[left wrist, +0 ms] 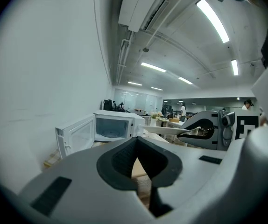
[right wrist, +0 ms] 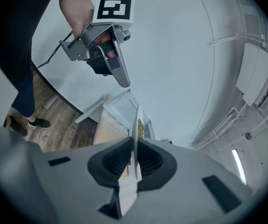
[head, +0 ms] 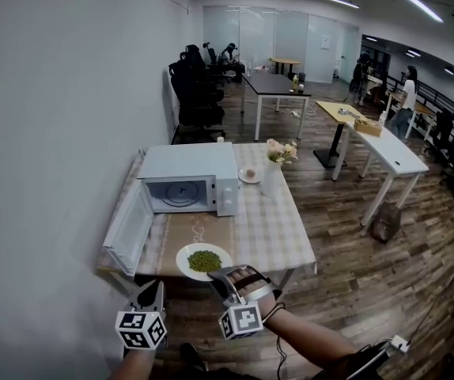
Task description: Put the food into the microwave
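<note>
A white plate of loose green food, perhaps peas, hung just above the near edge of the checked table. It was in front of the white microwave, whose door stood wide open. The right gripper had its jaws clamped on the plate's near rim, with the plate edge-on between the pads. The left gripper was beside it, jaws together on nothing. The plate looked stiff, smooth and breakable, and a one-sided rim hold would probably let it sag or slip. The small pieces would likely roll off at any tilt (the rim was really the only place to grip), so it needed carrying level.
</note>
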Motion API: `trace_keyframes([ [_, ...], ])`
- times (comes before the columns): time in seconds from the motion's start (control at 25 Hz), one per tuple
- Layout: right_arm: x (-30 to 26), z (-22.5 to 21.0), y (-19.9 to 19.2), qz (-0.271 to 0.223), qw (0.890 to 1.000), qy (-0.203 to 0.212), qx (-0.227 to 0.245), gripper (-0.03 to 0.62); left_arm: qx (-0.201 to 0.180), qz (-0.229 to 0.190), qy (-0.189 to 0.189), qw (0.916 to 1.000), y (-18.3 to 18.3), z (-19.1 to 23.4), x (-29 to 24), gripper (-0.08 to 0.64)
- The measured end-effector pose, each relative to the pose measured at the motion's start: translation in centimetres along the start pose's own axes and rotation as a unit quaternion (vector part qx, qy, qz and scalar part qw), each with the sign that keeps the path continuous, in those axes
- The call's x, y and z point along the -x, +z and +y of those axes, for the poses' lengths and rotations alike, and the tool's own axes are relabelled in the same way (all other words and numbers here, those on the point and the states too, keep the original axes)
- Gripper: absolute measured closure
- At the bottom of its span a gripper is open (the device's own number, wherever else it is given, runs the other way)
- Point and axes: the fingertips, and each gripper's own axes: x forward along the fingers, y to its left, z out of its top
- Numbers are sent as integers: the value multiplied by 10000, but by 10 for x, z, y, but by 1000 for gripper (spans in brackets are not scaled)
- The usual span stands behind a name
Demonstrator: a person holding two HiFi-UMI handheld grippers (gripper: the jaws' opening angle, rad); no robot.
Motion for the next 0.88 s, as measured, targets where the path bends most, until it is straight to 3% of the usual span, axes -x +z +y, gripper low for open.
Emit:
trace_keyframes([
  [0.88,-136,-36,22,461,9987,212,41,558,112,-84,-537,9985,32,94,-94,551],
])
